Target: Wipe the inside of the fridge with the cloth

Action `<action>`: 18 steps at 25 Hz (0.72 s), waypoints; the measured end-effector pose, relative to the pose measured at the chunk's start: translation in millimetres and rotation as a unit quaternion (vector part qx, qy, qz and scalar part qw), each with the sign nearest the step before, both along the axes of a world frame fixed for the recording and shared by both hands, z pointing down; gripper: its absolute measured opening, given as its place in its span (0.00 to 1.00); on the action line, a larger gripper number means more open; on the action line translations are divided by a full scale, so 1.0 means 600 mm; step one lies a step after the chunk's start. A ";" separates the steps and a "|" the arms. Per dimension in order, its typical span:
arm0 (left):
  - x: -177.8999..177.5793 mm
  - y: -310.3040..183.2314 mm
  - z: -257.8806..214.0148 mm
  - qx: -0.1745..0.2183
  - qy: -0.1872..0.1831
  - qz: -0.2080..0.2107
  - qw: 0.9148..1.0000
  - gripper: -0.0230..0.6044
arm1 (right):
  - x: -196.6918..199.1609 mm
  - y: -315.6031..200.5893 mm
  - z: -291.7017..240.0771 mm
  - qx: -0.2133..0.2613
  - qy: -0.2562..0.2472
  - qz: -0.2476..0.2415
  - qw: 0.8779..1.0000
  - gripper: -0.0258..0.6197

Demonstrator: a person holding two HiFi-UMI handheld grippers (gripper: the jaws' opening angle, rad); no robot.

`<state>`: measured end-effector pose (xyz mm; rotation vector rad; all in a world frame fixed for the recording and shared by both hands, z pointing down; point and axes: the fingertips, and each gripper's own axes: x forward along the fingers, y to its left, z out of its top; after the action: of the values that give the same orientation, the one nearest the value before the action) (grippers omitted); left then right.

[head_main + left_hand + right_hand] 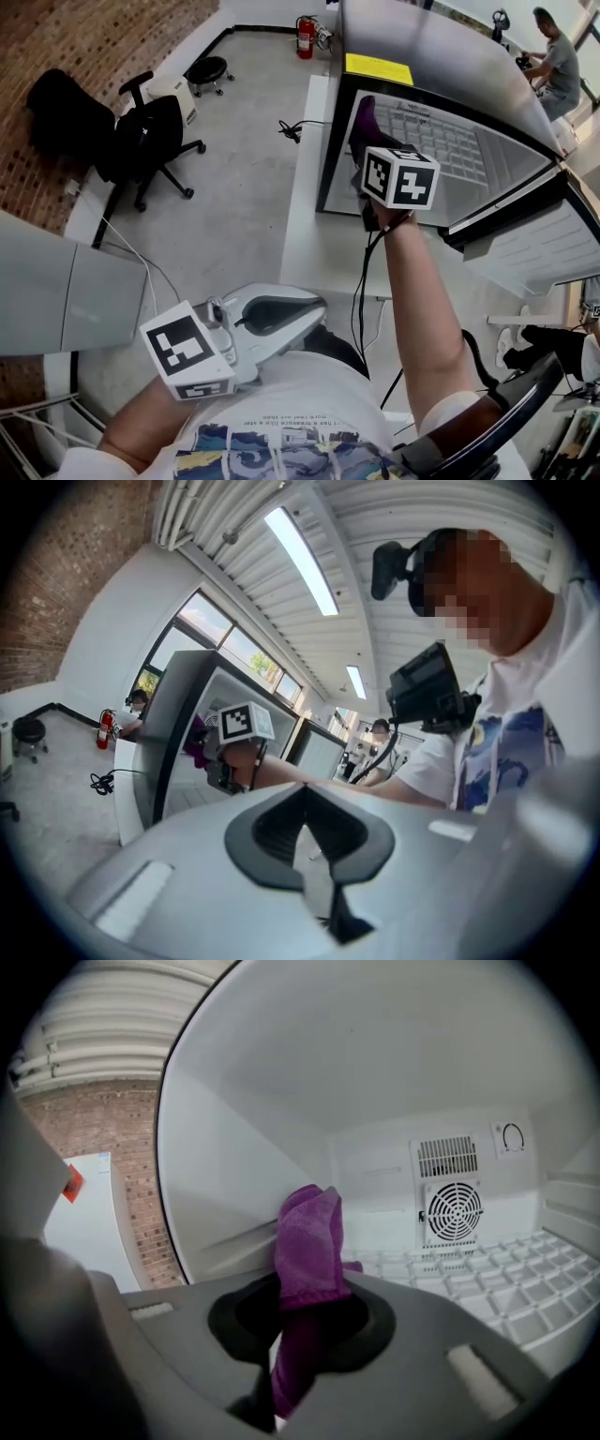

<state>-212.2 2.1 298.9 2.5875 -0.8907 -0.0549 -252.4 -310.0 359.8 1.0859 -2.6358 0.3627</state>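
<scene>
A brick-walled office with a grey floor surrounds the open white fridge [431, 56]. The right gripper [367, 159] has its fingers pinching the purple microfibre cloth [309, 1241] at the fridge mouth. The left gripper [317, 307], fingers pressed together on nothing, hangs near the person's torso. The cloth would work best pressed flat to the inner left wall [225, 1185] and swept in overlapping strokes. The yellow label [378, 67] on the fridge top is unreadable.
</scene>
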 end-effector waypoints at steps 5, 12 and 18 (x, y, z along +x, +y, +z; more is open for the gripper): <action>0.002 0.016 0.002 0.000 -0.001 -0.004 1.000 0.05 | -0.003 0.017 -0.003 -0.010 -0.020 -0.009 1.000 0.12; 0.017 0.041 -0.003 0.008 -0.002 0.008 1.000 0.05 | 0.030 0.075 -0.023 0.012 -0.011 -0.006 1.000 0.12; 0.038 0.066 0.009 0.011 -0.012 0.026 1.000 0.05 | 0.096 0.162 -0.018 0.023 -0.009 0.008 1.000 0.12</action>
<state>-189.1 41.5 304.3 2.6351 -0.8344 -0.0181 -194.9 -212.8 348.9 1.1229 -2.6652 0.3190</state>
